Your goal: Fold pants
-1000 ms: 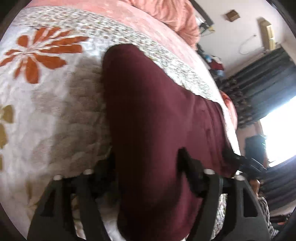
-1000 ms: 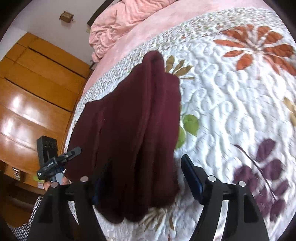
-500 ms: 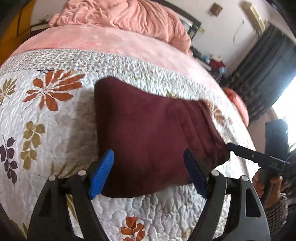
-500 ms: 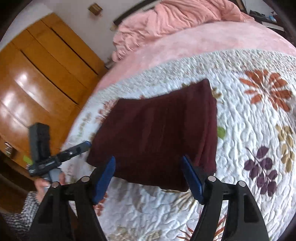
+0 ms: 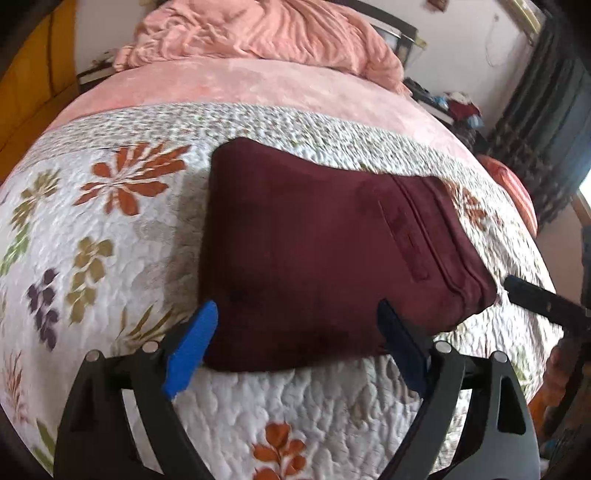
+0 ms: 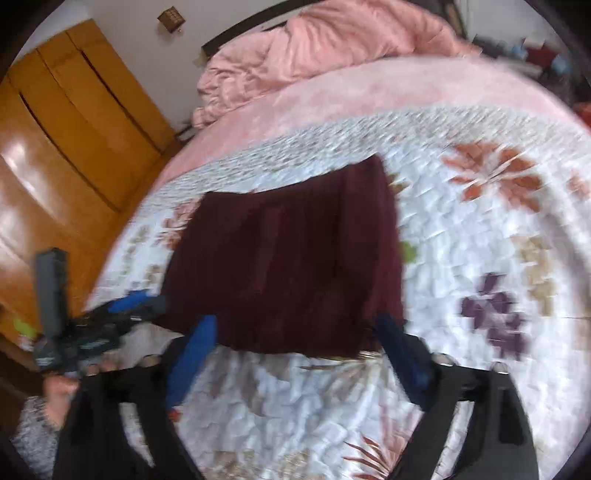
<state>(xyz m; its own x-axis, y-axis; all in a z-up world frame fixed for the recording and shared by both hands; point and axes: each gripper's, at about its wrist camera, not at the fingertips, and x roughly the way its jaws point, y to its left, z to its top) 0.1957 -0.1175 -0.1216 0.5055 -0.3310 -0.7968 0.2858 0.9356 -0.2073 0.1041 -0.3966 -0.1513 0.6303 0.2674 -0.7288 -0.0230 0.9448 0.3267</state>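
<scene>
The maroon pants (image 5: 325,254) lie folded into a flat rectangle on the flowered quilt (image 5: 110,236); they show in the right wrist view as the pants (image 6: 291,266) too. My left gripper (image 5: 297,328) hovers above their near edge, its jaws opening, with nothing pressed between the blue pads. My right gripper (image 6: 295,339) hangs over the near edge of the same stack, its jaws also opening and clear of the cloth. Each gripper appears in the other's view: the right one (image 5: 535,299) at the pants' right corner, the left one (image 6: 122,310) at their left corner, held by a hand (image 6: 59,391).
A crumpled pink blanket (image 5: 258,33) is heaped at the head of the bed, over a pink sheet (image 5: 258,88). A wooden wardrobe (image 6: 66,155) stands to the left of the bed. Dark curtains (image 5: 546,122) hang on the right. The quilt spreads around the pants.
Both grippers have let go of the pants, lifted and pulled back from them. Their jaws stand wider than before. The pants now lie flat and folded on the quilt.
</scene>
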